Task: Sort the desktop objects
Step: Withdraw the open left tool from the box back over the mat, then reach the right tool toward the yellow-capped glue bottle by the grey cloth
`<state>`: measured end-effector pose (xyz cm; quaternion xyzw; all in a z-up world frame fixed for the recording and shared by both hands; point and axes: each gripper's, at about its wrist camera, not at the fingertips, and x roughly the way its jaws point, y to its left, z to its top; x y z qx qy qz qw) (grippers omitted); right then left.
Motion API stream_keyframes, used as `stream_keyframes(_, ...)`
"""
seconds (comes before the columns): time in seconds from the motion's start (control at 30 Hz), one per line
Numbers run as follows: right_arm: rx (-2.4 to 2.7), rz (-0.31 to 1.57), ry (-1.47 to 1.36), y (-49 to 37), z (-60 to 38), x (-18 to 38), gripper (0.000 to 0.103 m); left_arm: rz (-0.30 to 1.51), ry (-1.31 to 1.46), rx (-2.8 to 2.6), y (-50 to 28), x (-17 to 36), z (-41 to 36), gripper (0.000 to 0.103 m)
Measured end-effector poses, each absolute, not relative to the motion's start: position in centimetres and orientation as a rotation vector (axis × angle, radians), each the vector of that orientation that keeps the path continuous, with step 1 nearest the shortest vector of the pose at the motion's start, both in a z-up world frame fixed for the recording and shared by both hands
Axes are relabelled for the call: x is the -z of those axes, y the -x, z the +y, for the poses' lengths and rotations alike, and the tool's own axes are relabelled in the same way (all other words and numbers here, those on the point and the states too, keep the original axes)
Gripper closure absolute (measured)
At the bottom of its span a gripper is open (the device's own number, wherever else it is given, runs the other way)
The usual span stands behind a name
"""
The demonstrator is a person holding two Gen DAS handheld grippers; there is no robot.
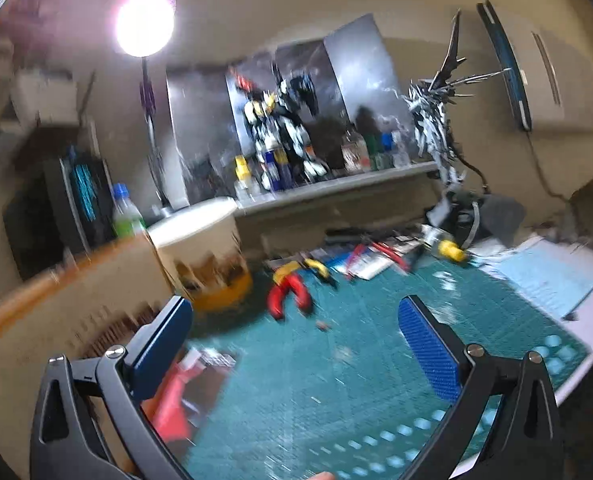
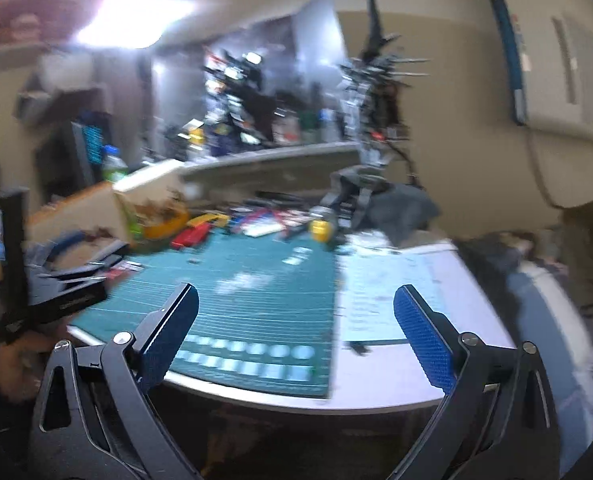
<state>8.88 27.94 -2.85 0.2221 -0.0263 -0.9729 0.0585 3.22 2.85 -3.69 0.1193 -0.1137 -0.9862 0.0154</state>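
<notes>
A green cutting mat [image 1: 336, 380] fills the space ahead of and beneath both pairs of fingers, lying on a pale desk [image 2: 436, 376] whose near edge runs just under the right gripper [image 2: 294, 328]. Behind the mat's far edge, well beyond the fingers, a raised shelf [image 1: 336, 188] carries a white, black and yellow robot model [image 1: 280, 136]; a spiky winged model [image 1: 436, 120] stands at its right end. Ahead of the left finger in the left wrist view sits a cream cylindrical container [image 1: 204, 248] with a yellow base, and a cardboard box [image 1: 68, 304] lies to the left of that finger. Both views are motion-blurred. The left gripper [image 1: 294, 336] hangs over the mat with its fingers spread wide and nothing between them; the right gripper's fingers are likewise spread and empty. Straight ahead between the left fingers lie red-handled pliers [image 1: 288, 292] on the mat, with a yellow-handled tool [image 1: 308, 266] just behind them, touching or nearly so. Farther off, ahead of the right finger, is a small yellow object [image 1: 452, 250].
</notes>
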Motion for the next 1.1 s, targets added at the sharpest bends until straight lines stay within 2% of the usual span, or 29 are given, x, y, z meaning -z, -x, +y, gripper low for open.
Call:
stream_keyframes(0.13, 2.972, -0.093, -0.682, -7.9, 27.5, 2.7, 0.005, -0.240, -0.403, 3.097, -2.9, 3.3, 1.5, 0.000)
stream_keyframes(0.27, 2.970, -0.071, -0.649, -7.4, 26.8, 2.6, 0.006, -0.214, -0.420, 3.097, -2.7, 3.5, 0.9, 0.000)
stream_keyframes(0.5, 2.926, 0.008, -0.643, -4.3, 25.9, 3.2, 0.030, -0.167, -0.444, 3.084, -2.1, 3.4, -0.2, 0.000)
stream_keyframes(0.6, 2.907, 0.023, -0.660, -1.3, 26.0, 3.1, 0.037, -0.161, -0.448, 3.070, -1.7, 3.2, -0.6, 0.000)
stream_keyframes(0.7, 2.878, 0.016, -0.700, 2.8, 25.9, 2.6, 0.038, -0.153, -0.447, 3.059, -1.5, 3.0, -0.9, 0.000)
stream_keyframes(0.83, 2.867, 0.058, -0.799, 8.2, 25.0, 2.5, 0.046, -0.149, -0.442, 3.050, -1.3, 2.8, -1.3, 0.000)
stream_keyframes(1.0, 2.834, 0.072, -0.981, 14.8, 23.8, 4.8, 0.049, -0.135, -0.454, 3.049, -0.7, 2.8, -1.8, 0.000)
stream_keyframes(1.07, 2.819, 0.074, -1.055, 16.5, 23.9, 6.2, 0.055, -0.128, -0.460, 3.052, -0.6, 2.9, -2.0, 0.000)
stream_keyframes(1.1, 2.813, 0.077, -1.092, 17.1, 23.8, 6.8, 0.061, -0.127, -0.459, 3.054, -0.5, 2.9, -2.1, 0.000)
